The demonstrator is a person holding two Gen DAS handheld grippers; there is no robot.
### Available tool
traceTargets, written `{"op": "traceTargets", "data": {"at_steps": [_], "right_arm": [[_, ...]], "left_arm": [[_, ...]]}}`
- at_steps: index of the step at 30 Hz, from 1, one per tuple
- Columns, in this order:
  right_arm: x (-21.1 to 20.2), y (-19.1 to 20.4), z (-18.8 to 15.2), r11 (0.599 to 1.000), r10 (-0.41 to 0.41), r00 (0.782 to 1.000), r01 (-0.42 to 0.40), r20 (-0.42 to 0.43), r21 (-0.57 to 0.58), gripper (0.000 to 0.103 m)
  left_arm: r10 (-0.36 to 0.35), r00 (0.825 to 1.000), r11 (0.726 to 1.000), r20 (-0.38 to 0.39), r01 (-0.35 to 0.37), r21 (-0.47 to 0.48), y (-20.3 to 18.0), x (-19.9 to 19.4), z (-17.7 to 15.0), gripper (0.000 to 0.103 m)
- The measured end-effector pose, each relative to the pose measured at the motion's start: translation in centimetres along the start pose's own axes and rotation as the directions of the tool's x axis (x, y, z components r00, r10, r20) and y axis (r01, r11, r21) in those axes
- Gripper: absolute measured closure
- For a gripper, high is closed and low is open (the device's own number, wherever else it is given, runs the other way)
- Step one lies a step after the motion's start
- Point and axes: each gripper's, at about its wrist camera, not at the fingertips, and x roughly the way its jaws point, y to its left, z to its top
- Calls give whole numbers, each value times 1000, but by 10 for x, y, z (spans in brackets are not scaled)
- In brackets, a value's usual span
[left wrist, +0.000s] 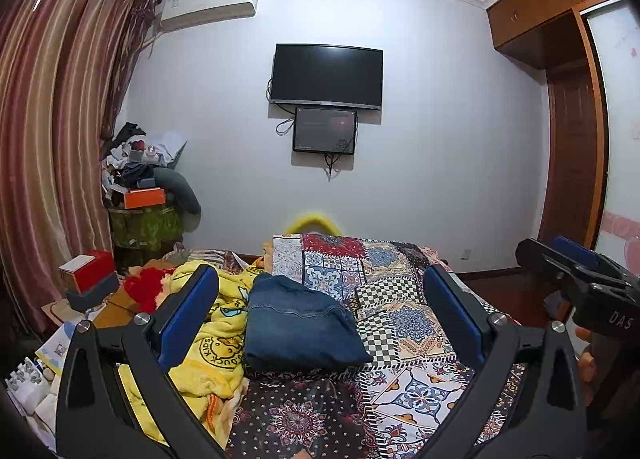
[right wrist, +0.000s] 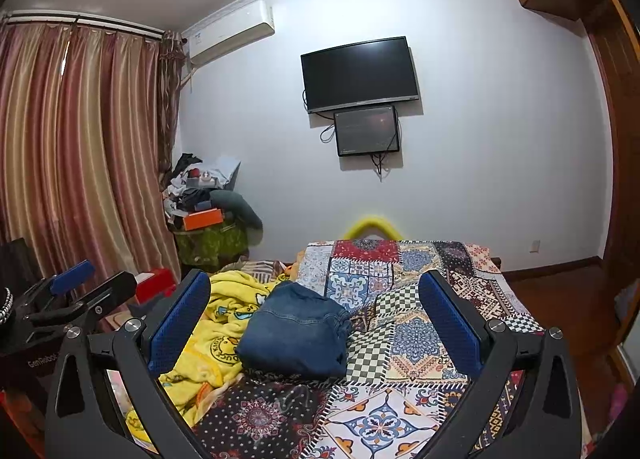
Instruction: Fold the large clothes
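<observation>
- Left: the yellow blanket (left wrist: pixel 216 339) touches the jeans (left wrist: pixel 300 327); I could snag it on a low reach.
- Centre: the jeans lie folded on the bed (left wrist: pixel 420 387); a one-sided nudge would spill the stack.
- Both grippers, left (left wrist: pixel 320 319) and right (right wrist: pixel 316 323), hang released, empty.
- Only the right view shows floor (right wrist: pixel 560 299) past the bed.
</observation>
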Motion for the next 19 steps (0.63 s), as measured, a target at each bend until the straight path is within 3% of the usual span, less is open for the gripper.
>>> {"op": "traceTargets", "data": {"at_steps": [19], "right_arm": [[6, 0, -1, 1000, -11, 1000, 11, -24, 7, 0]], "left_arm": [[-9, 1000, 1000, -14, 9, -4, 0, 5, -3, 0]]}}
